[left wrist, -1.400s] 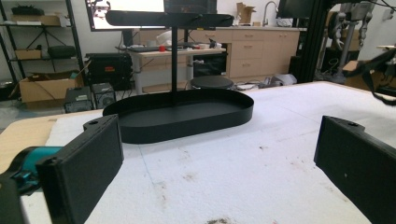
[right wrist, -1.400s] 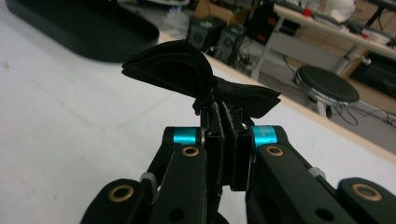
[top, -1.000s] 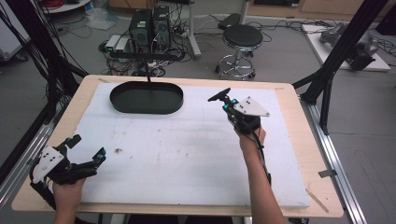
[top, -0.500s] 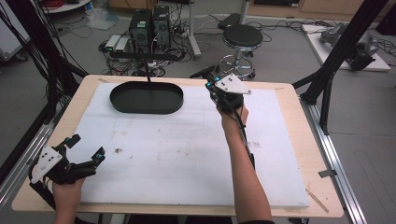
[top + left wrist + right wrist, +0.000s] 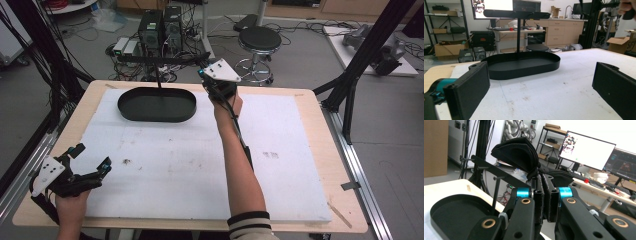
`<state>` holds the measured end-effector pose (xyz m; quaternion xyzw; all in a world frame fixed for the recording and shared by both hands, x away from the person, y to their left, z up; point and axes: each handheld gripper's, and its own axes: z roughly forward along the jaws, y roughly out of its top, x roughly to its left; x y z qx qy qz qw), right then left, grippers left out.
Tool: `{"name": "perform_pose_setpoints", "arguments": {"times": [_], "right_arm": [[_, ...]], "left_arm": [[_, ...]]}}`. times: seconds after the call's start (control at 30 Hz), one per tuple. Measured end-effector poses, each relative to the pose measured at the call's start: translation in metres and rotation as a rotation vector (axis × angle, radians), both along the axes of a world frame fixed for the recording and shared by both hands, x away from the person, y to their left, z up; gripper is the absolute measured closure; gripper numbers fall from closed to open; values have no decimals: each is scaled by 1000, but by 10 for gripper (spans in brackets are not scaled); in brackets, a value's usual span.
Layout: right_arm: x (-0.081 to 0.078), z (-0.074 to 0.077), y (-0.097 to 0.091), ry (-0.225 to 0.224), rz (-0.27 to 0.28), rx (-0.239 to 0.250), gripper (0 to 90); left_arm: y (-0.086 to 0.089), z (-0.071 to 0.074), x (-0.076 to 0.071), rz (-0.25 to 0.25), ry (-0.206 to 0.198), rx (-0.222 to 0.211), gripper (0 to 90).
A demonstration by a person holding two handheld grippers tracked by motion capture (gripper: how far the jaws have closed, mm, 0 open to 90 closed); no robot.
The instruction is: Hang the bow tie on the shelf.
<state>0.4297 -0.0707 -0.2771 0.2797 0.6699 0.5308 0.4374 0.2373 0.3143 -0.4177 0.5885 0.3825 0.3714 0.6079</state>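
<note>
A black stand has an oval tray base (image 5: 150, 104), a thin post and a horizontal top bar (image 5: 165, 58). My right gripper (image 5: 207, 75) is held high above the table at the right end of that bar. In the right gripper view its jaws are shut on a folded piece of black fabric (image 5: 516, 151), which hangs just beside the bar (image 5: 487, 166) and above the tray base (image 5: 454, 212). My left gripper (image 5: 93, 156) rests at the table's near left corner, open and holding nothing. It faces the tray base (image 5: 524, 67) and top bar (image 5: 516, 14).
A white foam sheet (image 5: 175, 165) covers the wooden table. Beyond the far edge are a black stool (image 5: 260, 39), computer towers (image 5: 160, 25) and cables on the floor. Black frame posts (image 5: 360, 65) rise at the table's right and left sides.
My right gripper has risen and moved left and away, from over the table's right half to the end of the stand's top bar. The left gripper has stayed put.
</note>
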Motion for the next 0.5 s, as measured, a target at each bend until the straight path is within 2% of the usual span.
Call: {"name": "perform_pose_setpoints", "arguments": {"times": [0.07, 0.1, 0.13, 0.2, 0.5], "right_arm": [[3, 0, 6, -3, 3, -5, 878], [9, -2, 18, -14, 6, -9, 878], [9, -2, 18, -14, 6, -9, 878], [18, -6, 32, -18, 4, -19, 878], [48, -10, 69, -22, 0, -10, 879]], "left_arm": [[0, 1, 0, 0, -1, 2, 18], [1, 1, 0, 0, -3, 6, 18], [1, 1, 0, 2, -4, 6, 18], [1, 1, 0, 2, -7, 6, 18], [4, 1, 0, -3, -9, -8, 18]]}}
